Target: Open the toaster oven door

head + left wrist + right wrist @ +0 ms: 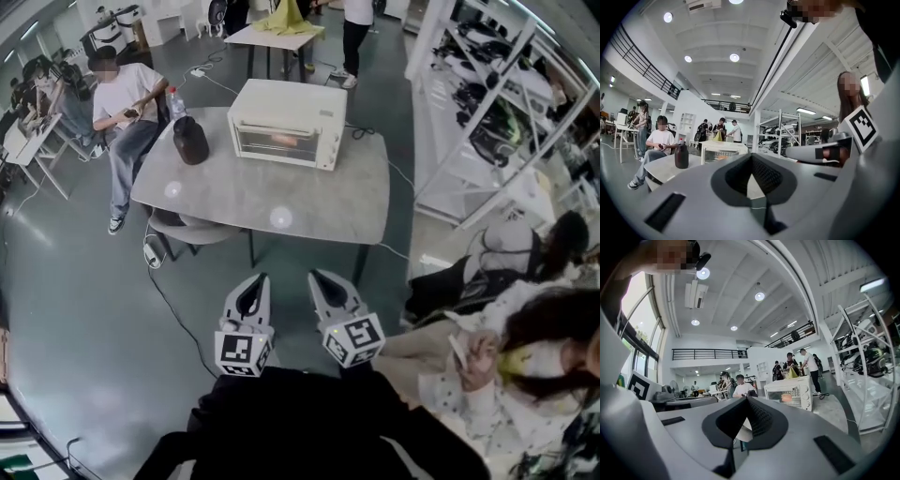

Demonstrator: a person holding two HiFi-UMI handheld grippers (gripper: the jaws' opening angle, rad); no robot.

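A cream toaster oven point(286, 124) stands at the far side of a grey table point(309, 202). Its glass door is closed and something orange shows inside. It also appears small and distant in the left gripper view point(723, 151) and the right gripper view point(791, 392). My left gripper point(258, 279) and right gripper point(319, 276) are held side by side close to my body, well short of the table's near edge. Both point toward the oven. Each has its jaws together with nothing between them, in the left gripper view point(751, 157) and the right gripper view point(747, 399).
A dark jug point(190, 141) stands on the table left of the oven. A person point(122, 103) sits at the table's left end. Seated people point(525, 328) are close on my right, and a white shelving rack point(487, 94) stands behind them. A cable point(173, 314) runs over the floor.
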